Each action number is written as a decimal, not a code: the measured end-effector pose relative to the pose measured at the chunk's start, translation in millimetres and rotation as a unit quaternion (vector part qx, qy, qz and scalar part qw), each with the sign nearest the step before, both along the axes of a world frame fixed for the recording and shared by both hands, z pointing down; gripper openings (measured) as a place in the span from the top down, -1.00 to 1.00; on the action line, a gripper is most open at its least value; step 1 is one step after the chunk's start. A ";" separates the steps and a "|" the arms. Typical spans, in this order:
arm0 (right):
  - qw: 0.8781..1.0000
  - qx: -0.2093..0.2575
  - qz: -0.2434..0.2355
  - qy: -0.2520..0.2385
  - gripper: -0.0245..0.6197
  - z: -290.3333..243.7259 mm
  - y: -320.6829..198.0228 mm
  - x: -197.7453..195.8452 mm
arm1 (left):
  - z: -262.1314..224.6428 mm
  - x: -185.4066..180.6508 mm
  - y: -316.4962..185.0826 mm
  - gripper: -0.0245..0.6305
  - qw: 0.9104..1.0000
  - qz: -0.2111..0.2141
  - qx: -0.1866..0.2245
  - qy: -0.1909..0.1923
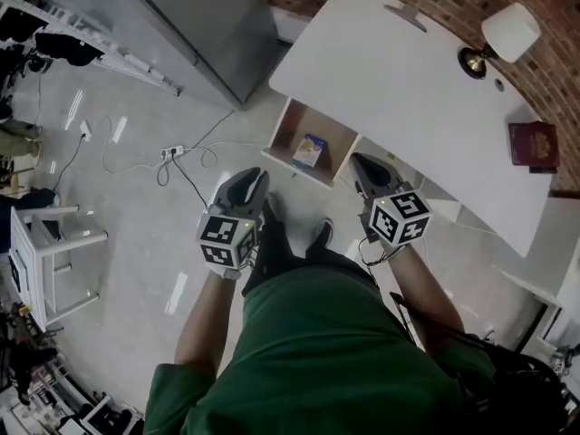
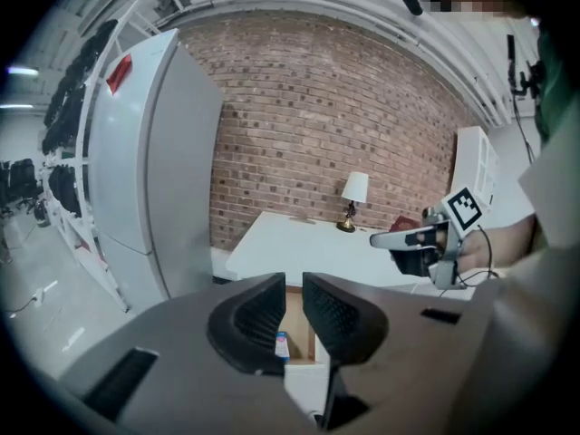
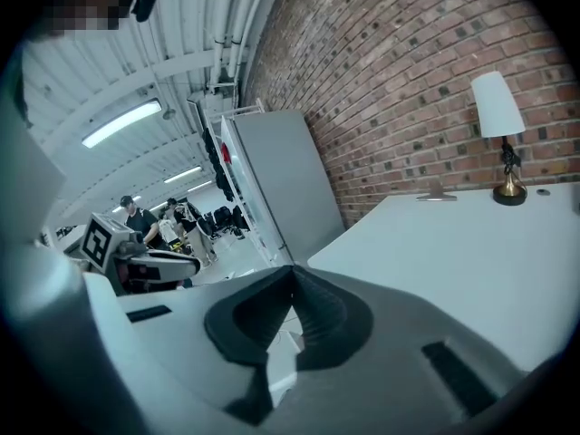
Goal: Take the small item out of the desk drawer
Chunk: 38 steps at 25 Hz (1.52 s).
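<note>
No grasp yet on the small item [image 1: 310,150], lying inside the drawer [image 1: 340,134], which is already pulled open from under the white tabletop [image 1: 408,80]. Held short of it near the drawer's front, left tongs [image 2: 293,304] at a narrow gap and right tongs [image 3: 292,275] closed tip to tip, both empty. Left to do, by the look of it: reach in, grip the item, lift it clear.

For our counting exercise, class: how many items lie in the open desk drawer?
1. A small blue box lies near the middle of the open drawer. The drawer's back runs under the white desk, so more may be hidden.
</note>
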State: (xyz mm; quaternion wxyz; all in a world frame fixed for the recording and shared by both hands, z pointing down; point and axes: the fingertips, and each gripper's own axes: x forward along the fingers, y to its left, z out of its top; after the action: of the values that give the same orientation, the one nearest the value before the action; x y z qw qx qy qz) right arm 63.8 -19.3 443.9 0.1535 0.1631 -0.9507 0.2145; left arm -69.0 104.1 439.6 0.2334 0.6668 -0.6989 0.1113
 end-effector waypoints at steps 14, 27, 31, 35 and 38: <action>0.993 -0.039 0.087 0.064 0.91 39.5 -2.3 -17.0 | 79.3 -24.4 -66.6 0.75 0.981 0.150 -0.083 0.092; 0.966 -0.121 0.205 0.104 0.80 109.9 -13.8 -36.9 | 176.2 -36.5 -95.8 0.54 0.931 0.280 -0.191 0.137; 0.958 -0.137 0.230 0.102 0.80 118.4 -3.4 -36.4 | 214.3 -27.9 -101.5 0.52 0.915 0.293 -0.225 0.160; 0.956 -0.147 0.228 0.107 0.80 128.7 5.3 -34.6 | 260.2 -17.6 -101.8 0.47 0.900 0.292 -0.269 0.179; 0.953 -0.160 0.234 0.109 0.81 142.2 11.7 -28.6 | 291.6 -14.0 -100.7 0.42 0.892 0.279 -0.301 0.188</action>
State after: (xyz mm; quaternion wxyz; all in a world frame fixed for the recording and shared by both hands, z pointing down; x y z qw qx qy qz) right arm 35.2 -7.6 586.0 0.2260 0.3773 -0.8164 0.3744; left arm -83.0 3.5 731.2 0.5090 0.7408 -0.3602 0.2498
